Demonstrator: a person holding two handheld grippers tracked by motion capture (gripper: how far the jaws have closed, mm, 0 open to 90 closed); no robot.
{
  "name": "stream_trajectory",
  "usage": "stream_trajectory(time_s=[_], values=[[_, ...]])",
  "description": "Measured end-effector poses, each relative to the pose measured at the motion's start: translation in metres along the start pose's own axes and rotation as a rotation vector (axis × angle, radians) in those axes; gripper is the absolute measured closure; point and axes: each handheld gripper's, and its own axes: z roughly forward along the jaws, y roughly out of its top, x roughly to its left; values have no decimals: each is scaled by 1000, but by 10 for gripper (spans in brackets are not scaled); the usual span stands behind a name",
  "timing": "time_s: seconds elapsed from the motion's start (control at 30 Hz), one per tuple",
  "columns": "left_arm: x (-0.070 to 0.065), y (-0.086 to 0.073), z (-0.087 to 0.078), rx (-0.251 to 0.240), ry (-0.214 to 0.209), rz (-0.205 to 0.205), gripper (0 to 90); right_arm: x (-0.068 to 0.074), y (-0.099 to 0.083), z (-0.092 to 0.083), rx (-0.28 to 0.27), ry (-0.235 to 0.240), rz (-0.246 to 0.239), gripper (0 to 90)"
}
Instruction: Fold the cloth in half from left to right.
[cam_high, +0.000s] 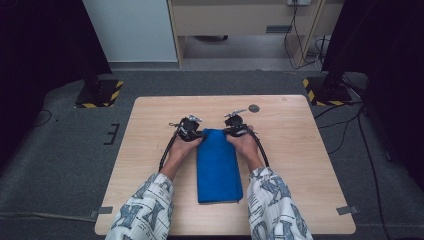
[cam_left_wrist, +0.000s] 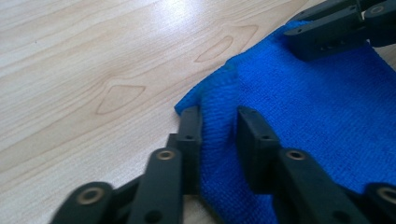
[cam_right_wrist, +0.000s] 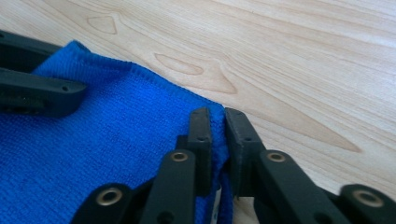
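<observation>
A folded blue cloth (cam_high: 217, 165) lies lengthwise on the middle of the wooden table (cam_high: 295, 150). Both hands hold grippers at its far end. My left gripper (cam_high: 200, 134) sits at the far left corner. In the left gripper view its jaws (cam_left_wrist: 218, 116) pinch a raised fold of the blue cloth (cam_left_wrist: 308, 107) near that corner. My right gripper (cam_high: 228, 132) sits at the far right corner. In the right gripper view its jaws (cam_right_wrist: 217, 116) are closed tight on the hem of the cloth (cam_right_wrist: 93, 140). Each gripper view also shows the other gripper's black jaws lying on the cloth.
A small dark round disc (cam_high: 254, 108) is set in the table near its far edge. Two stands with black-and-yellow striped bases (cam_high: 100, 92) (cam_high: 327, 90) rise from the floor beyond the table's far corners. Cables (cam_high: 345, 125) trail on the floor at the right.
</observation>
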Motion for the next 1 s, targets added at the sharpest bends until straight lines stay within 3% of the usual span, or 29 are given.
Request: stream_trajectory(time_s=[0.23,0.63,0.73,0.83,1.0], values=[[-4,-1,-2,-13,-9,-1,841,0,-1,-4,5,29,1,858],[-12,12,-21,-61,-16,25,850,4,0,-39,-99,56,15,860],[-13,16,-24,-80,-44,11,852,3,-1,-45,-115,55,11,860],[-17,23,-28,-80,-40,41,853,2,-1,-50,-128,54,12,860],[-21,30,-35,-104,-29,46,854,-1,2,-58,-148,56,21,860]])
